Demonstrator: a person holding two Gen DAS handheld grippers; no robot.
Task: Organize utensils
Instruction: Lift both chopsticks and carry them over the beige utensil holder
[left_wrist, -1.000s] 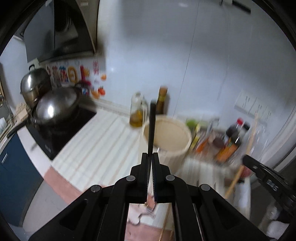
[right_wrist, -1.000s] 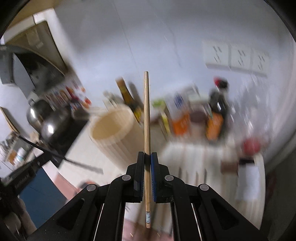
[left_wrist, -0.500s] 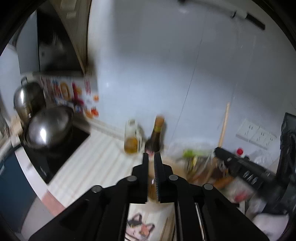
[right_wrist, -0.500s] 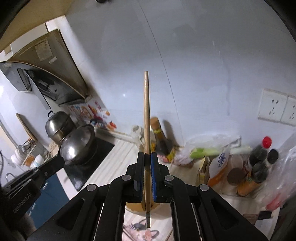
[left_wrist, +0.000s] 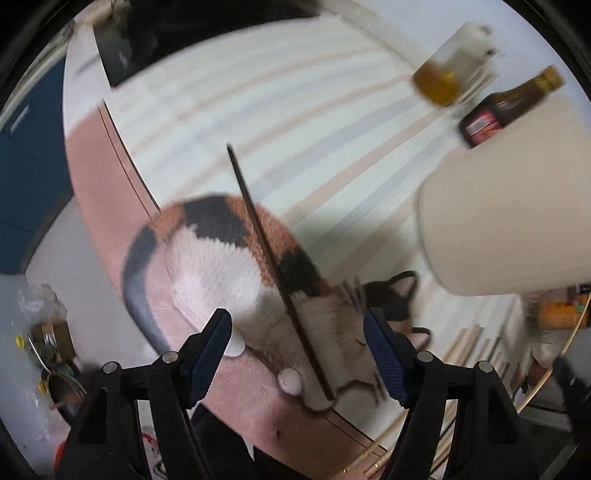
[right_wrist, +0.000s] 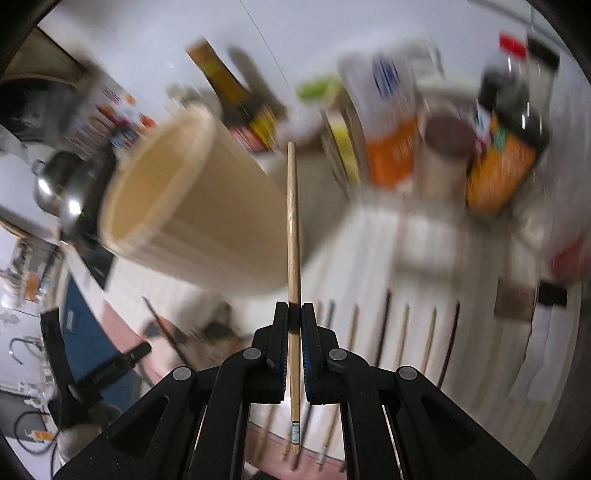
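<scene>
My left gripper (left_wrist: 297, 334) is open and hangs just above a dark chopstick (left_wrist: 273, 266) that lies on a pink mat with a calico cat picture (left_wrist: 221, 258). My right gripper (right_wrist: 294, 325) is shut on a light wooden chopstick (right_wrist: 292, 229) and holds it upright, just right of the beige utensil holder (right_wrist: 184, 206). The holder also shows at the right of the left wrist view (left_wrist: 506, 206). Several more chopsticks (right_wrist: 406, 325) lie side by side on the striped counter below my right gripper. The left gripper shows at the lower left of the right wrist view (right_wrist: 96, 369).
An oil bottle (left_wrist: 443, 74) and a dark sauce bottle (left_wrist: 509, 103) stand behind the holder. Sauce bottles and packets (right_wrist: 498, 147) crowd the back right of the counter. A steel pot (right_wrist: 62, 184) sits on the stove at the left. The counter edge runs past the mat.
My left gripper has opened, tipped down over the mat, and the dark chopstick it held now lies there. My right gripper has swung down toward the holder with the wooden chopstick.
</scene>
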